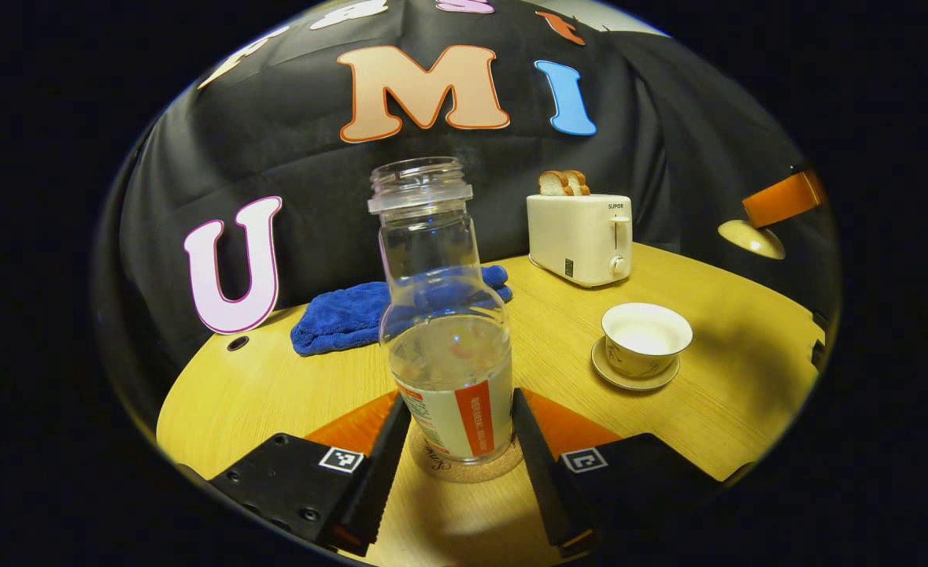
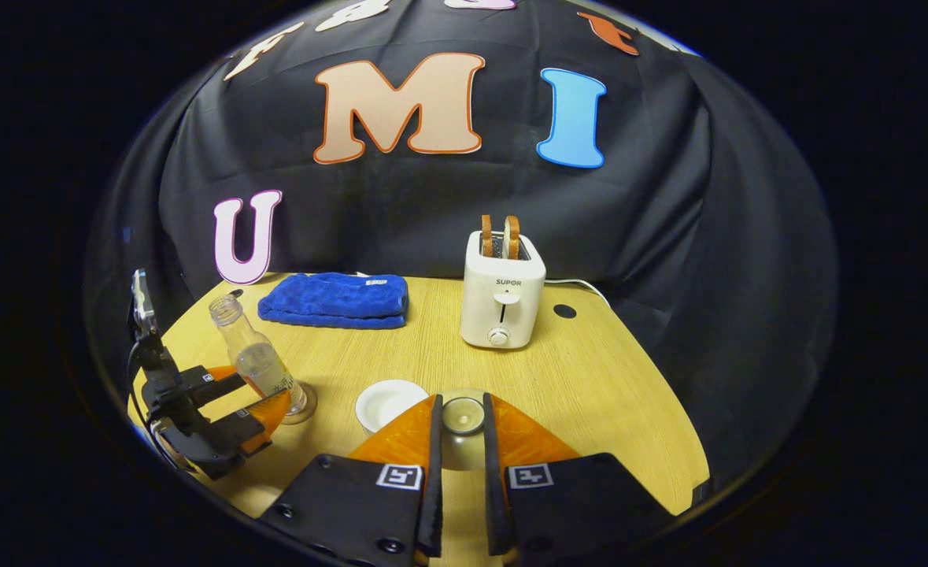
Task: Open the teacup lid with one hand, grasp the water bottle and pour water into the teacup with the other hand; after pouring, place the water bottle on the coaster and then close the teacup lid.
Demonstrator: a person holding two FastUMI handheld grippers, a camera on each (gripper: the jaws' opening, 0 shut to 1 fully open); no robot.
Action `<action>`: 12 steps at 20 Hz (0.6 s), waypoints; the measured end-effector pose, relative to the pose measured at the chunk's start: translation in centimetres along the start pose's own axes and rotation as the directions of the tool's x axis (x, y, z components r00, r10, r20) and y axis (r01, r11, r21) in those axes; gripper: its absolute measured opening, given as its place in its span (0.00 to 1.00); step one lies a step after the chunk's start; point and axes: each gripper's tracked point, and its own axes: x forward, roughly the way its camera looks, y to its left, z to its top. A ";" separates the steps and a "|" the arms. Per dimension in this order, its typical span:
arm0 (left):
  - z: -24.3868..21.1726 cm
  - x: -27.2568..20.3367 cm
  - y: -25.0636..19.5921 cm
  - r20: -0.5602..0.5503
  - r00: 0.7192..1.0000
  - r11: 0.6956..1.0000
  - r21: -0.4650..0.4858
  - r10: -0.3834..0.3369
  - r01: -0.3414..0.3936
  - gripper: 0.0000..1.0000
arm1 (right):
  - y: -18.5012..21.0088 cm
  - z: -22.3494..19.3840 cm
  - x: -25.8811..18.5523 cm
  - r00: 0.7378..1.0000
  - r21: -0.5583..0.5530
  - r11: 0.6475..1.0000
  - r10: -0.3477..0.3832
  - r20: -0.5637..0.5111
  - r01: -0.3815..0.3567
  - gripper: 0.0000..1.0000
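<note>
Setting the clear plastic water bottle [image 1: 449, 331] onto the round cork coaster [image 1: 464, 465], left gripper [image 1: 459, 461] flanking it, grip unclear. Right gripper [image 2: 462, 421] pinches the pale lid [image 2: 462, 415]; next, cover the open white teacup [image 1: 646, 337] at right.

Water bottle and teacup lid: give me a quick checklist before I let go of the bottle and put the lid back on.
1. Water bottle base on the coaster: ok.
2. Left gripper fingers clear of the bottle: cannot tell; they sit close on both sides.
3. Lid pinched in the right gripper: ok.
4. Teacup upright and uncovered on its saucer: ok.
5. Lid lined up over the teacup: not ok; it is off to one side.
6. Water in the teacup: cannot tell.
</note>
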 end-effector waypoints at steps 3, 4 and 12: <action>0.3 0.2 -0.3 -0.007 1.000 1.000 0.025 -0.003 0.003 0.73 | -0.3 0.0 0.1 1.000 0.006 1.000 0.000 0.000 0.000 0.24; 0.4 0.4 -0.4 -0.011 1.000 0.999 0.032 -0.007 0.007 0.71 | -0.4 -0.1 0.1 1.000 0.009 1.000 -0.001 0.001 0.001 0.25; 1.6 0.7 0.3 -0.038 0.999 0.979 0.204 0.038 -0.030 0.66 | -1.8 -0.2 0.1 1.000 0.038 0.999 -0.006 0.013 0.005 0.25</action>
